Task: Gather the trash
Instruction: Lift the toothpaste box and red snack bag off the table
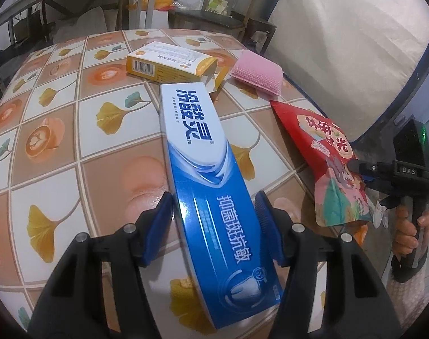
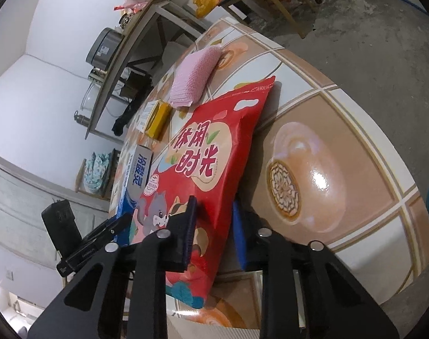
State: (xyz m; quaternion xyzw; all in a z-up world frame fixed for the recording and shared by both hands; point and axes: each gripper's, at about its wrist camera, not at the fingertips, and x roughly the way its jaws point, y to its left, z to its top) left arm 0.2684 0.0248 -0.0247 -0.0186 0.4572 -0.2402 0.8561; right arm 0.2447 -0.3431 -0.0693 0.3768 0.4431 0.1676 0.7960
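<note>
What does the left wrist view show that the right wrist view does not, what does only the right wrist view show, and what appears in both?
Only the left wrist view shows the person's hand gripping the right gripper's handle, the barcode on the yellow box, and the left gripper astride the toothpaste box.

Only the right wrist view shows the concrete floor, the grey pot on a side shelf, and the right gripper clamping the red snack bag.

Both show the tablecloth, pink sponge, yellow box, toothpaste box and red snack bag.
</note>
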